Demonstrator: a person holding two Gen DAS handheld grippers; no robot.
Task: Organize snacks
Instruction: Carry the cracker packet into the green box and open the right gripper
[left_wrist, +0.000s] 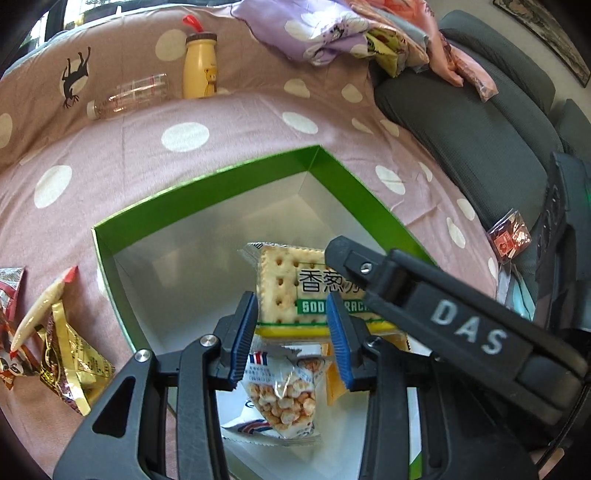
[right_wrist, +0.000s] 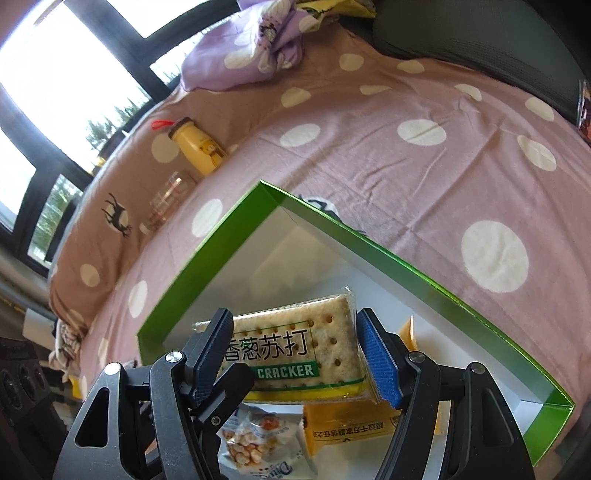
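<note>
I have the cracker pack (right_wrist: 295, 354) over the green box (left_wrist: 207, 184), held by both grippers at once: my right gripper (right_wrist: 301, 360) spans its long side, pads pressing the two short ends, while my left gripper (left_wrist: 291, 336) pinches it across the narrow way, fingers nearly together on the wrapper. Below it in the box lie a peanut bag (left_wrist: 284, 395) and an orange packet (right_wrist: 365, 421). To set it down well, I'd judge I should lower it flat into the bare white floor toward the far corner rather than on top of those two, keep both wrists level so the wrapper doesn't twist, and let go with one gripper first so the pack doesn't spring. The box sits on a pink polka-dot bedspread (right_wrist: 388, 177), soft, so it may tip if I press a wall. More snack packets (left_wrist: 62, 350) wait just beside the box. A yellow bottle (left_wrist: 200, 66) and a clear bottle (left_wrist: 129, 96) lie further back, a window (right_wrist: 55, 85) behind them.
</note>
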